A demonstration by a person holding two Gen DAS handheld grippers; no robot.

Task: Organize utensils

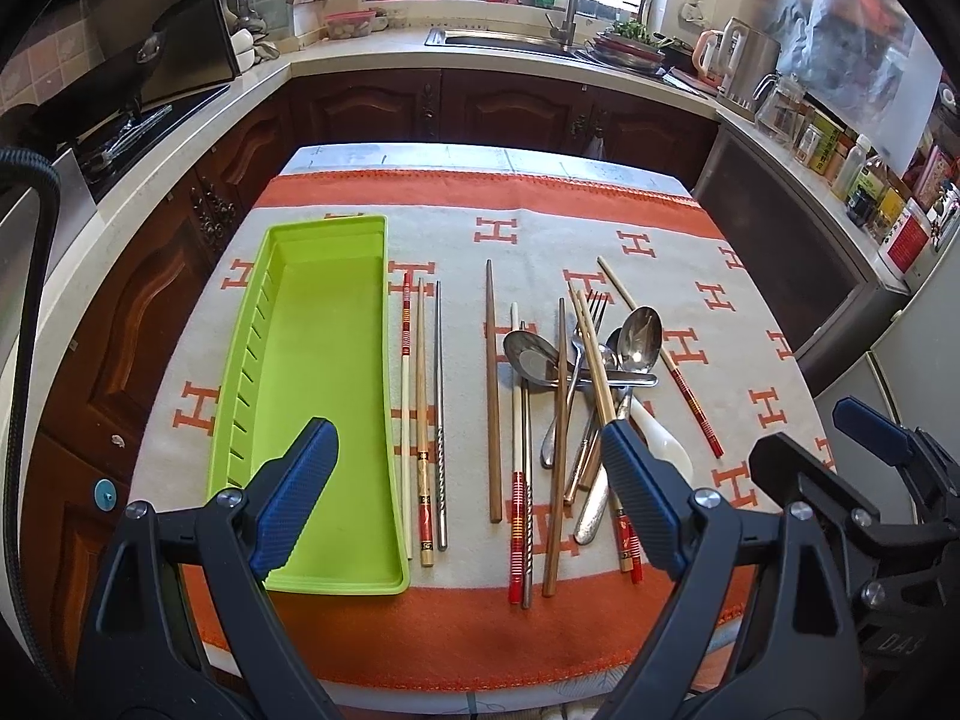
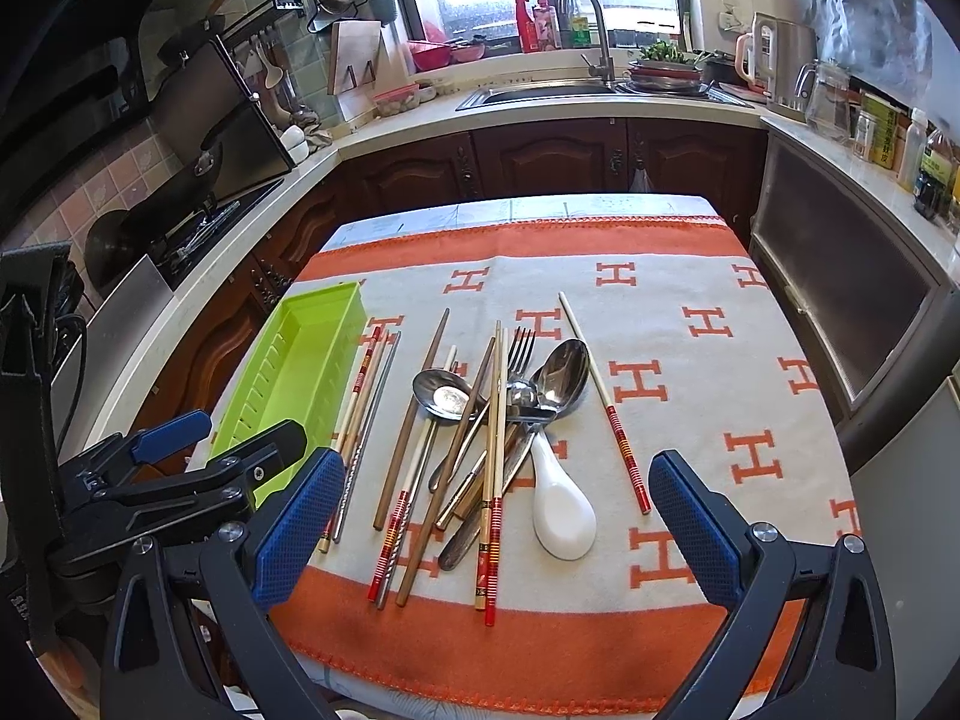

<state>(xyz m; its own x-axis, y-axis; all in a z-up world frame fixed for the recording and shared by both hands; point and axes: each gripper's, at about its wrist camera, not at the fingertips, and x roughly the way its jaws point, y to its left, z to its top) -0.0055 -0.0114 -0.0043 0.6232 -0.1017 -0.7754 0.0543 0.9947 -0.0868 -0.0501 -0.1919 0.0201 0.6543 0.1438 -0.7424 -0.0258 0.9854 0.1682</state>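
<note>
A lime-green utensil tray (image 1: 318, 360) (image 2: 300, 354) lies on the left of the orange-and-white cloth with nothing in it. Beside its right edge lie three chopsticks (image 1: 423, 414) in a row. Further right is a jumble of chopsticks, metal spoons (image 1: 639, 339) (image 2: 561, 375), a fork (image 2: 519, 348) and a white ceramic spoon (image 2: 561, 513) (image 1: 663, 450). One red-tipped chopstick (image 2: 609, 414) lies apart on the right. My left gripper (image 1: 468, 480) hovers open above the near table edge. My right gripper (image 2: 498, 516) is open too, over the jumble's near end.
The table (image 2: 600, 207) stands in a kitchen with counters on three sides, a sink (image 2: 540, 93) at the back and a stove (image 2: 198, 240) on the left. The right gripper (image 1: 840, 450) shows at the right edge of the left wrist view.
</note>
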